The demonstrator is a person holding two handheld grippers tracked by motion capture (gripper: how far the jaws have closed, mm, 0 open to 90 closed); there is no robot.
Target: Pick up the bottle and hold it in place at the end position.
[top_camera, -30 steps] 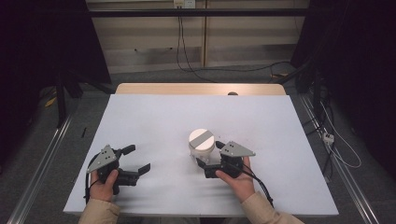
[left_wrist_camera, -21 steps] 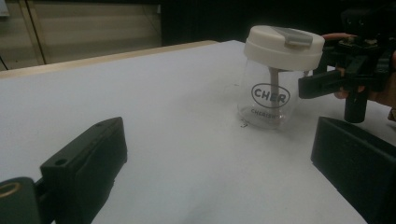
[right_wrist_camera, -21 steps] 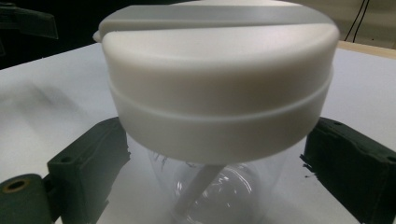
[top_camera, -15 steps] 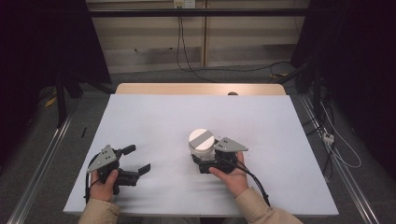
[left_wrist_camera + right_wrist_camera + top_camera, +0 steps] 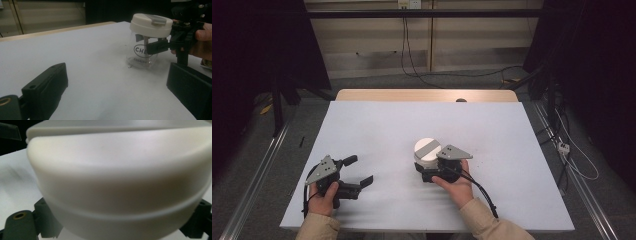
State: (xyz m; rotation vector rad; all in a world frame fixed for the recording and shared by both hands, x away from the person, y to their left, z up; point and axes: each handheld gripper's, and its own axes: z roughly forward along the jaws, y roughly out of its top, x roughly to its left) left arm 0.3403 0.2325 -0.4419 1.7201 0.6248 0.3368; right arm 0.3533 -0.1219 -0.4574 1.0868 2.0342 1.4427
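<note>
A clear glass jar (image 5: 428, 149) with a white lid and a grey strip on top stands upright on the white table (image 5: 377, 125), near its middle. In the left gripper view the jar (image 5: 143, 53) shows dark lettering on its glass. My right gripper (image 5: 426, 161) reaches it from the near right; its jaws have just been closing with the jar between them. One black finger (image 5: 156, 47) lies against the glass under the lid. The lid (image 5: 117, 170) looms large before my right gripper (image 5: 112, 222). My left gripper (image 5: 360, 170) rests open at the near left, jaws apart and empty (image 5: 117, 85).
The table's far end has a wooden edge (image 5: 427, 95) with a small dark object (image 5: 460, 100) on it. Metal rails (image 5: 257, 175) run along both sides of the table. Cables (image 5: 572, 160) lie on the floor to the right and behind.
My right gripper has slid slightly left onto the jar and its jaws have narrowed around it. The left gripper and the jar have stayed in place.
</note>
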